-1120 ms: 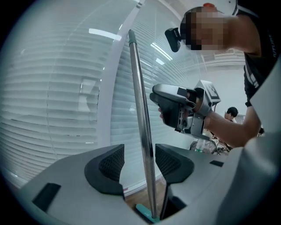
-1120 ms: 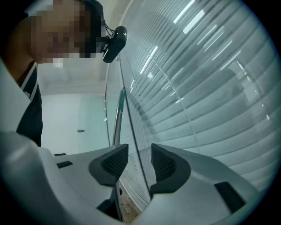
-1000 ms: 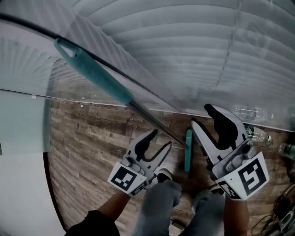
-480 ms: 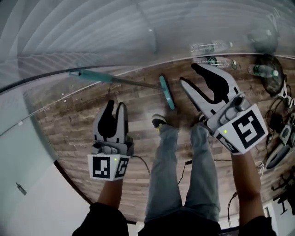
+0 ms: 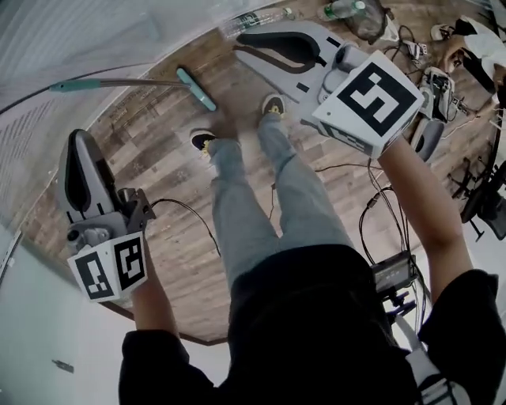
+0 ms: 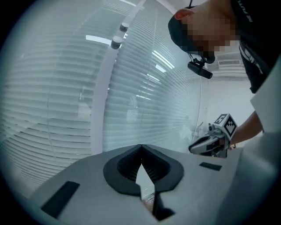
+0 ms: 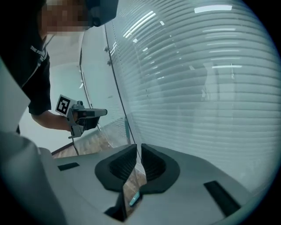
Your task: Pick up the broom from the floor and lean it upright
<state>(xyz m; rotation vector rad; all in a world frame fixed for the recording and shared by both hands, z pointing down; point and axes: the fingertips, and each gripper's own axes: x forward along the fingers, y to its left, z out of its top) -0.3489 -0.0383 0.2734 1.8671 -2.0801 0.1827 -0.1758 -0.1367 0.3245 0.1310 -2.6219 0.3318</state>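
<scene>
The broom (image 5: 134, 82) stands propped at the far side. Its teal head is on the wood floor (image 5: 158, 206) and its handle leans against the white blinds (image 5: 95, 39), well apart from both grippers. The person's legs (image 5: 261, 198) are near the broom head. The right gripper (image 5: 239, 43) has just been closing, and its jaws stand a thin slit apart with nothing between them. The left gripper (image 5: 81, 136) has just been closing too, and its jaws now meet, empty. Plastic bottles (image 5: 253, 20) lie beside the blinds.
</scene>
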